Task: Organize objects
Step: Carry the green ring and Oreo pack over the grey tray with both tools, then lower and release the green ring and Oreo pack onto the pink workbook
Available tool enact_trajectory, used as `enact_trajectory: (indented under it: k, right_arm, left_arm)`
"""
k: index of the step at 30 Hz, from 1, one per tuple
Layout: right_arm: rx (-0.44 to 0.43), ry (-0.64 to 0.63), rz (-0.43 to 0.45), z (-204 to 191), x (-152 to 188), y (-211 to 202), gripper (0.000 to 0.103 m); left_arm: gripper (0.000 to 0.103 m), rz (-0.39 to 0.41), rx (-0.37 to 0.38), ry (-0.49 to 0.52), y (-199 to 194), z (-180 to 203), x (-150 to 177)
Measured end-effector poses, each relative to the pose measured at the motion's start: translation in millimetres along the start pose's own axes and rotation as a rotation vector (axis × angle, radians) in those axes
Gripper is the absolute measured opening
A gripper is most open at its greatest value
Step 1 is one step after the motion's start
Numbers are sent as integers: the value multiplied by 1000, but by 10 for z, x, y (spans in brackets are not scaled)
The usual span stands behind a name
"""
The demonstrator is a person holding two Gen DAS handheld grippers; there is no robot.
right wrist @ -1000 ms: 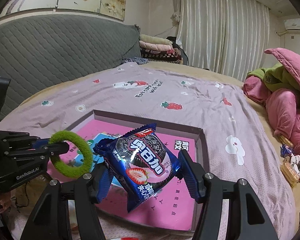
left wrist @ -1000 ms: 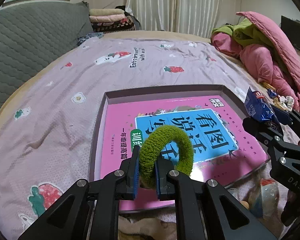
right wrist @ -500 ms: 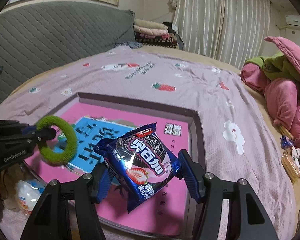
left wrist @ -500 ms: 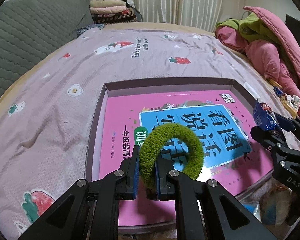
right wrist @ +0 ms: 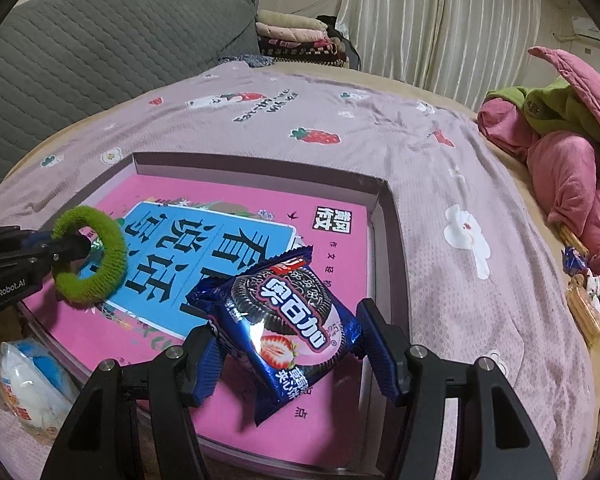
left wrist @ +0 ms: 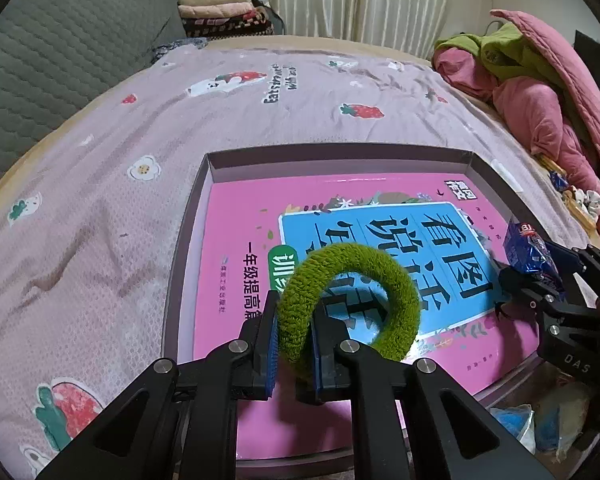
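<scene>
- Left claw (left wrist: pixel 293 338): clamped on fuzzy green ring-shaped hair tie (left wrist: pixel 350 300), above pink book (left wrist: pixel 236 240) in shallow mauve box (left wrist: pixel 340 151).
- Right claw (right wrist: pixel 288 354): clamped on blue foil cookie packet (right wrist: pixel 284 320), above same book.

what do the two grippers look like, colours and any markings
Both grippers, left gripper and right gripper, are matte black angular frames with triangular cut-outs and silver bolts; the jaws carry blue ribbed pads. White lettering reads GenRobot.AI on the left gripper's side and DAS on the right's. No cables or sleeves show.
</scene>
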State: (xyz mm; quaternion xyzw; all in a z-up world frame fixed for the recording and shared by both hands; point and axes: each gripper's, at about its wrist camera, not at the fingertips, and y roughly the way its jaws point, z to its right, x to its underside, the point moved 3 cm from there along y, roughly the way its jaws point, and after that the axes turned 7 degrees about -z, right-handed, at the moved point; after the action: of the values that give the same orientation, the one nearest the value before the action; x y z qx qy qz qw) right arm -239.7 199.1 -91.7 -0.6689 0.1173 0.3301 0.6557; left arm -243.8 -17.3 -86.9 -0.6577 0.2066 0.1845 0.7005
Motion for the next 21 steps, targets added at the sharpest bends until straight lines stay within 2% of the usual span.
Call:
enact_trajectory:
  k: [9,21]
  right_arm:
    - [6,-17,-27,-34,-1,41,63]
    - [-31,9,-30,-22,9,9,65]
  left_arm:
    - [14,-13,24,-14,-4,-31,17]
    - [13,-13,57,-22,-85,-34,50]
